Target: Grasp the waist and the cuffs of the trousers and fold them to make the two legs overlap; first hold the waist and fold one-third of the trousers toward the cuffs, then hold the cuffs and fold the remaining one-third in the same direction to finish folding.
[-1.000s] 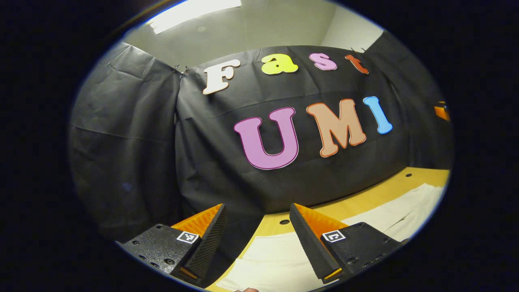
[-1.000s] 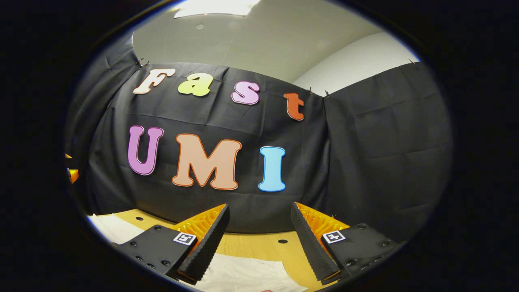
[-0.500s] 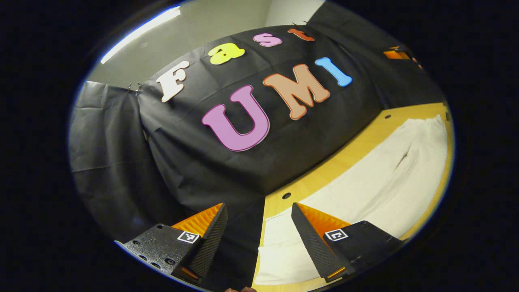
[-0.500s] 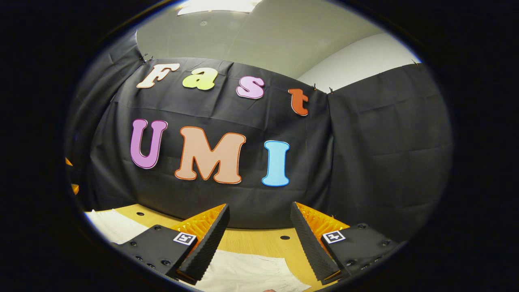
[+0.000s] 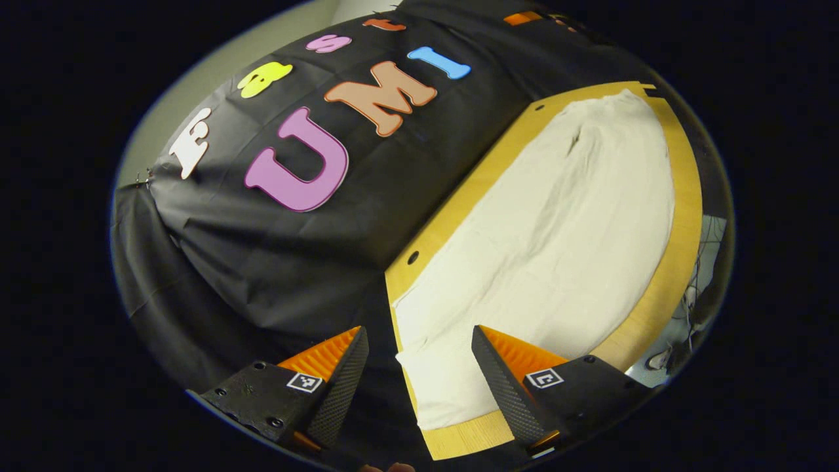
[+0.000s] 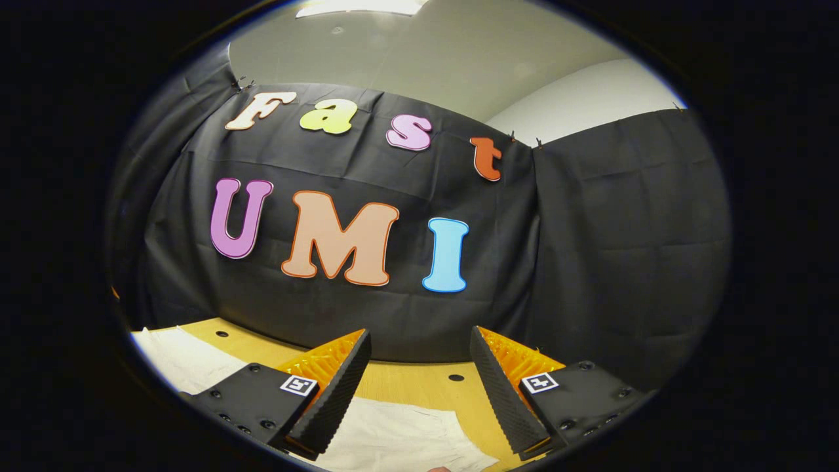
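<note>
trousers (image 5: 557,223): cream, laid flat along the wooden table (image 5: 682,216), not yet folded.
left gripper (image 5: 419,380): fingers apart, nothing held; tilted over the near end of the trousers, likely lining up a first grasp.
right gripper (image 6: 419,387): fingers apart, nothing held; hovers above the other end, cloth seen below.

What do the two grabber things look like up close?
The left gripper and right gripper look alike: two wedge-shaped fingers with ridged inner faces, each on a black metal block with screws and a small square black-and-white marker.
</note>
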Demonstrator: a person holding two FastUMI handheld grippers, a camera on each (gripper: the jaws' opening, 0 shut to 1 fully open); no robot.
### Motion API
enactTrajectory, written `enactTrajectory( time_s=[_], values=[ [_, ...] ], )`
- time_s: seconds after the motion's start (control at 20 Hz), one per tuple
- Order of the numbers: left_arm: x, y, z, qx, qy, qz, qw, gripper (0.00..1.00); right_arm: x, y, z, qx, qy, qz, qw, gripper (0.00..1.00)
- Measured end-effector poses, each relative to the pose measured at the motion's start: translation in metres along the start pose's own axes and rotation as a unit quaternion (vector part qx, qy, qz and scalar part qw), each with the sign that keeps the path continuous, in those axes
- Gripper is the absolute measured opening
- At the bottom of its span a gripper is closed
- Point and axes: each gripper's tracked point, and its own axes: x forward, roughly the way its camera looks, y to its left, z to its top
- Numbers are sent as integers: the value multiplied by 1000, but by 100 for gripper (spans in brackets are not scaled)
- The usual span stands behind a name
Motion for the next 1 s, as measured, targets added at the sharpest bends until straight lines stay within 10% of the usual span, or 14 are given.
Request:
enactTrajectory(
  time_s=[0.7, 1.0],
  values=[
    [7, -65, -105, 188, 99, -177, 961, 98, -7, -34, -37, -25, 38, -37, 998, 98],
    [22, -68, -107, 219, 98, -184, 953, 89, -4, -44, -47, -32, 51, -47, 997, 97]
  ],
)
